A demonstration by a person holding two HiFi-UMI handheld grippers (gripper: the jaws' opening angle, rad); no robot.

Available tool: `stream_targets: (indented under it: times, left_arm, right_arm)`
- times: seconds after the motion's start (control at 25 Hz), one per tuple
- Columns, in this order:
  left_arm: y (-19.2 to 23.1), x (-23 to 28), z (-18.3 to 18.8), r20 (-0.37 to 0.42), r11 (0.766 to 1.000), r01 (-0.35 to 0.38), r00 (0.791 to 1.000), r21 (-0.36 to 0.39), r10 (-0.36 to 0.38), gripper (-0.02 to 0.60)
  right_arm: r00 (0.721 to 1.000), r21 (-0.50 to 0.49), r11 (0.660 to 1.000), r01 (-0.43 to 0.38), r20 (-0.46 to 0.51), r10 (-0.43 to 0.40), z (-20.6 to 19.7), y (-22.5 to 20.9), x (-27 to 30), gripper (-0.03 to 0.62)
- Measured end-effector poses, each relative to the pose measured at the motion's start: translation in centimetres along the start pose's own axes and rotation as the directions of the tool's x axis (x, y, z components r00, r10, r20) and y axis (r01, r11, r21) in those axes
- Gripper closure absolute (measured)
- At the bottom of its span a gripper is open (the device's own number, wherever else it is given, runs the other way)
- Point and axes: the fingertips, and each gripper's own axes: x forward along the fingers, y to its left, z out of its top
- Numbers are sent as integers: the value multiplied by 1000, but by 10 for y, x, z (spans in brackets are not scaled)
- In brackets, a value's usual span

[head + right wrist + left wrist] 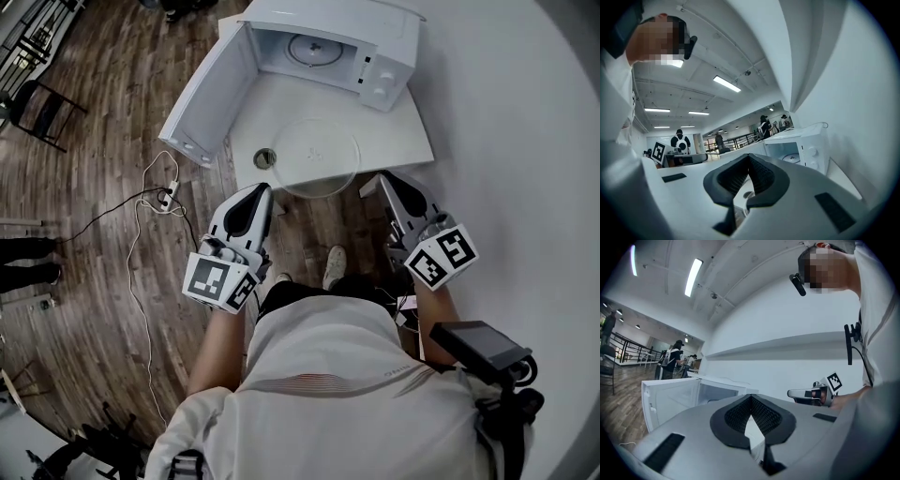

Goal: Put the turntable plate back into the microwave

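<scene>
- Worktop (pixel 394 141): small, white and square, set against a white wall (pixel 525 141) at 3 o'clock, on a wood-plank floor (pixel 94 281).
- Floor items: a cable (pixel 141 202) trails off toward 9 o'clock. The gripper views show an open hall with strip lights, railings and people standing well away.
- Microwave (pixel 375 37): white, at the 12 o'clock end of the worktop. Its door (pixel 211 94) is swung fully out toward 8 o'clock, leaving the cavity open. A ring (pixel 309 49) lies on the cavity floor.
- Turntable plate (pixel 319 155): clear glass, lying flat on the worktop at 6 o'clock of the microwave, outside the cavity. Its near rim appears to reach the worktop's front edge, though the glass outline is faint. It is round, so no long axis shows.
- Small round piece (pixel 265 159): on the worktop, just beside the plate at its 9 o'clock.
- Left gripper (pixel 262 192): held level and pointing toward 12 o'clock, its tip near the plate's 7 o'clock rim. The jaws are closed on each other with nothing between them.
- Right gripper (pixel 378 183): held level, its tip near the plate's 4 o'clock rim. The jaws are closed and empty.
- Both hands are held out from the person's waist, one on either side of the plate.
</scene>
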Motion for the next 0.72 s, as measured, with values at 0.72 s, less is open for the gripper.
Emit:
stream_targets:
  times: [0.72]
  left_arm:
    - [32,37,-81,-136,996,-54,990,-64,45,571]
  right_arm:
    - [988,357,930,89,-149,-37,-131,-84,22,507]
